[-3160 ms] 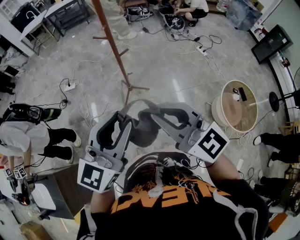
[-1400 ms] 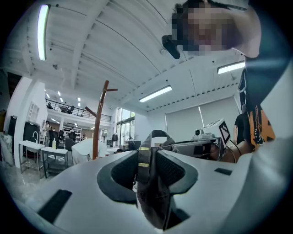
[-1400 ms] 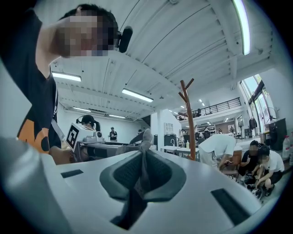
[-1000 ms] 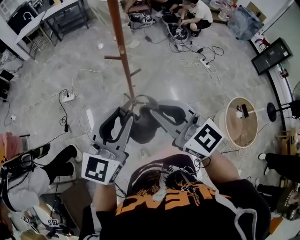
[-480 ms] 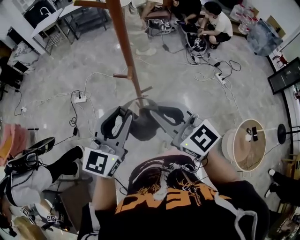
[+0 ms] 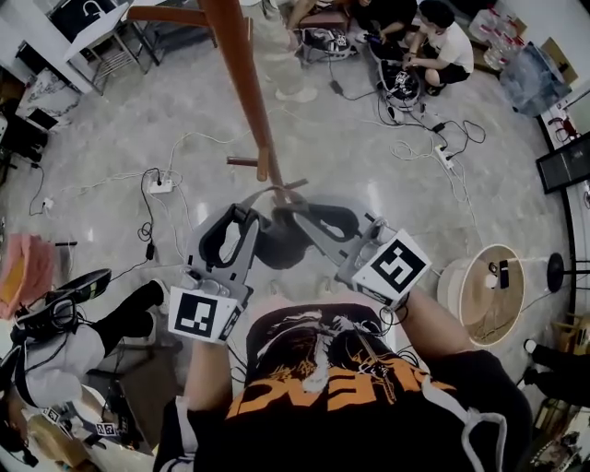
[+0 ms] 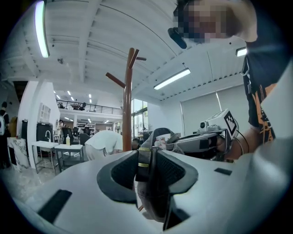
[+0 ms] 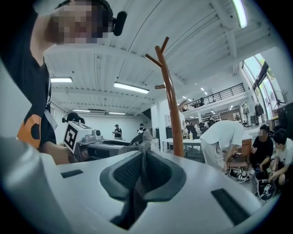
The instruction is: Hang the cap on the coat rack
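Note:
A grey cap (image 6: 279, 241) hangs between my two grippers in front of my chest. My left gripper (image 6: 249, 215) is shut on its back strap, where a gold buckle (image 7: 143, 164) shows between the pads. My right gripper (image 6: 293, 210) is shut on a fold of the cap's grey cloth (image 8: 138, 176). The brown wooden coat rack (image 6: 241, 83) stands just beyond the fingertips, with one peg (image 6: 166, 14) at the top left and a short peg (image 6: 241, 161) lower down. In the left gripper view the coat rack (image 7: 127, 105) rises straight ahead; in the right gripper view the coat rack (image 8: 171, 105) stands slightly right.
Cables and power strips (image 6: 161, 184) lie across the marble floor. People crouch over equipment (image 6: 406, 55) behind the rack, and a person in white bends over (image 8: 226, 137). A round wooden side table (image 6: 486, 288) stands at the right. A seated person (image 6: 64, 346) is at the left.
Both grippers have moved forward with the cap toward the coat rack; the pole now looms larger and its foot sits right at the fingertips. The grips have not changed.

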Tool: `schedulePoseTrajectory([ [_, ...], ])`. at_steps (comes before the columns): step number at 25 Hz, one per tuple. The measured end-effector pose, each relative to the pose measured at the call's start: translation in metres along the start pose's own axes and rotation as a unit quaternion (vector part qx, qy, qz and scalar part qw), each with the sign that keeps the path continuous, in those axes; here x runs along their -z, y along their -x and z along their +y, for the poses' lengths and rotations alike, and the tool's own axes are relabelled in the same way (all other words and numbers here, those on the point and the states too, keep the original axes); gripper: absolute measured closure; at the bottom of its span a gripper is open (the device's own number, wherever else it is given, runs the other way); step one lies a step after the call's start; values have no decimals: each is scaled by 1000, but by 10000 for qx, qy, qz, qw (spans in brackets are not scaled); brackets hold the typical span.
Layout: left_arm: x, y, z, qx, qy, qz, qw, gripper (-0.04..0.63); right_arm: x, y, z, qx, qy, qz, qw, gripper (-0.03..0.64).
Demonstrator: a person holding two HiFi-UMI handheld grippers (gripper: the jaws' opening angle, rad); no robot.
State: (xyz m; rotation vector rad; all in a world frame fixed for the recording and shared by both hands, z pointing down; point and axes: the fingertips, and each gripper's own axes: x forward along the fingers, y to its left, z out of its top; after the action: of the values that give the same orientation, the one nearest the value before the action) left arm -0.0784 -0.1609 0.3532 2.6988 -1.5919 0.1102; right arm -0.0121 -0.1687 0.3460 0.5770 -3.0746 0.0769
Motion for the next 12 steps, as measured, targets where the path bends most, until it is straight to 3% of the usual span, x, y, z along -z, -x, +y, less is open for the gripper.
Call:
schedulePoseTrajectory([
  [7, 12, -18, 37, 287, -20, 83, 9996, 449, 10, -39, -17, 358, -76, 170, 9992, 583],
  [12, 19, -25, 52, 332, -106, -117, 9993, 449, 21, -49, -28, 556, -66, 180, 9983, 583],
])
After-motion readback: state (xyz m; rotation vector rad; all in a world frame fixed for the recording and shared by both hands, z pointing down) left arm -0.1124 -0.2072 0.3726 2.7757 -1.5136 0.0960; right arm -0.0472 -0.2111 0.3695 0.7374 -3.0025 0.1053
